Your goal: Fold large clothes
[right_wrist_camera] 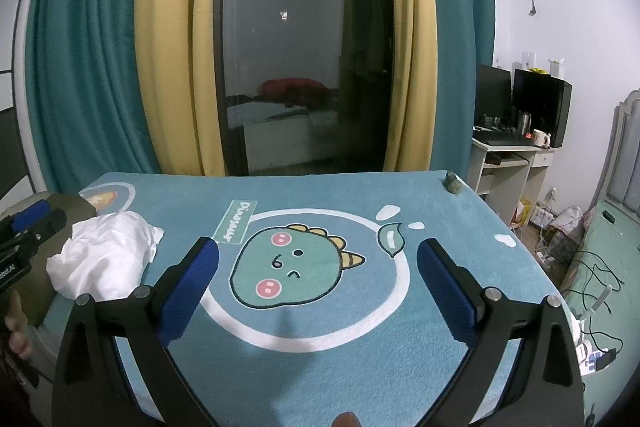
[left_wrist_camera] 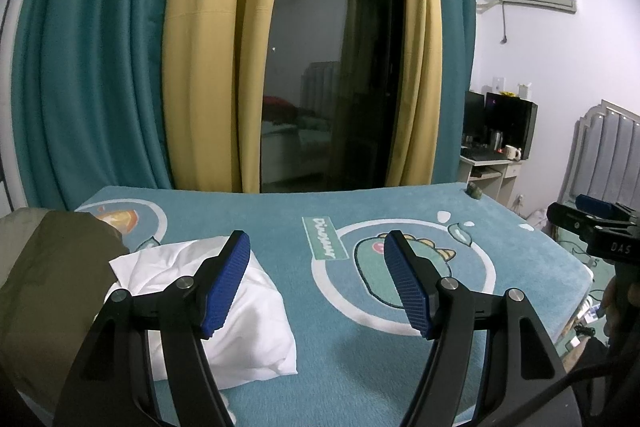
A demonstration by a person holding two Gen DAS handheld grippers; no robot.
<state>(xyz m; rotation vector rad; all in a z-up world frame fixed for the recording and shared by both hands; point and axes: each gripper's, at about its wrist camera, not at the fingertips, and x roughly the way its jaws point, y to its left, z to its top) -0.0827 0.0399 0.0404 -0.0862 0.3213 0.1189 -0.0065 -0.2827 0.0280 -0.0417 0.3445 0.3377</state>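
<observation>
A crumpled white garment (left_wrist_camera: pixel 248 311) lies on the left part of the blue dinosaur mat (left_wrist_camera: pixel 360 211); it also shows in the right wrist view (right_wrist_camera: pixel 104 259). An olive-green garment (left_wrist_camera: pixel 52 275) is piled at the mat's left edge, also seen in the right wrist view (right_wrist_camera: pixel 76 207). My left gripper (left_wrist_camera: pixel 318 283) is open and empty, held above the mat just right of the white garment. My right gripper (right_wrist_camera: pixel 318 291) is open and empty, held above the dinosaur picture (right_wrist_camera: pixel 292 263). Each gripper shows at the edge of the other's view.
Teal and yellow curtains (right_wrist_camera: pixel 92 47) and a dark glass door (right_wrist_camera: pixel 304 47) stand behind the mat. A small green figure (right_wrist_camera: pixel 453 183) sits at the mat's far right corner. A desk with monitors (right_wrist_camera: pixel 520 143) stands at the right, with cables on the floor.
</observation>
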